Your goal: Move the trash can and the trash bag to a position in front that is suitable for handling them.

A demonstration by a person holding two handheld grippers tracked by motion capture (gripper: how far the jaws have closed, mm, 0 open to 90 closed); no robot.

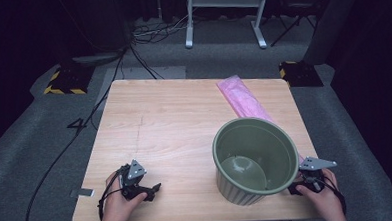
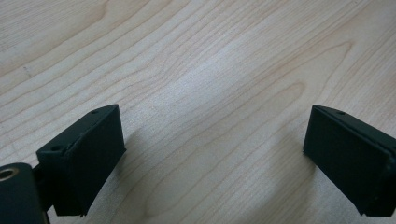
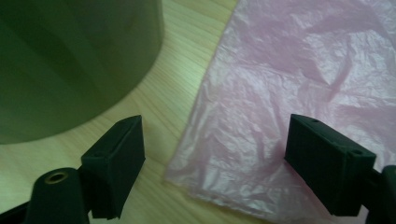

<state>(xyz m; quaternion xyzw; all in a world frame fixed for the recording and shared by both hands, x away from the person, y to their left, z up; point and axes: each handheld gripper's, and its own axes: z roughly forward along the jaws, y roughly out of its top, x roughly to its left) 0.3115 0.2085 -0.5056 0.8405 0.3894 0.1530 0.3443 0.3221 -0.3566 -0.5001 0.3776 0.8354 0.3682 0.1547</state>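
Two grippers wait at the near edge of a wooden table (image 1: 174, 121).
The right gripper (image 3: 212, 163), jaws wide, hovers over the pink bag (image 3: 299, 93) beside the green pot (image 1: 253, 160); the left gripper (image 2: 212, 158) gapes over bare wood.

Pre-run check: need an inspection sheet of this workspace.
Surface: wooden table, bare grain between the left gripper's jaws.
Job's things: green bin upright, nothing seen inside; pink plastic bag flat behind and beside it.
Clutter: nothing seen.
Grippers: left gripper open over bare wood; right gripper open, the bag's near edge between its jaws.
Cables: black cable across the floor at left.
Surroundings: grey carpet, white frame legs beyond.
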